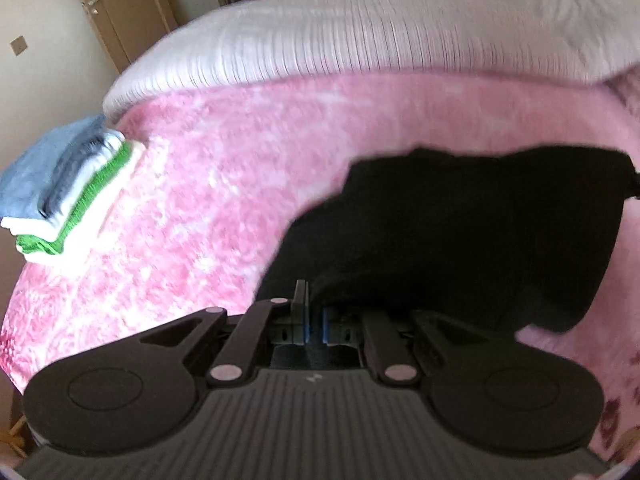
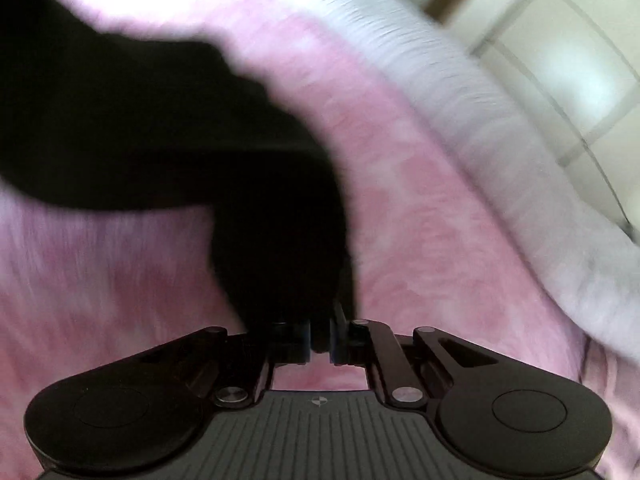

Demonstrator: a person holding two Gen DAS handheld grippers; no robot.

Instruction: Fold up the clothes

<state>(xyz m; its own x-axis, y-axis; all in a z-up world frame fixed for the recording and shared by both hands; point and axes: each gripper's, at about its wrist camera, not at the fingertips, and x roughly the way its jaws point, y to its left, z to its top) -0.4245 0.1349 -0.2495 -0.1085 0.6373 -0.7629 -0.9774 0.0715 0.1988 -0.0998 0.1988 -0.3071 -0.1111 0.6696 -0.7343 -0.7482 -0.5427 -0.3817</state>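
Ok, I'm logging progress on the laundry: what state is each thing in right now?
Black garment: unfolded, lifted at two edges, partly on the pink blanket.
Left gripper: shut on the black garment.
Right gripper: shut on the black garment.
Clothes stack: folded, piled at the blanket's edge.
Door: closed.

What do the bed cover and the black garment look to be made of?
Bed cover: pink plush fleece, probably; mottled, fuzzy pile with soft sheen. Black garment: soft matte fabric, perhaps cotton knit; it drapes limply, but blur and darkness hide any weave.
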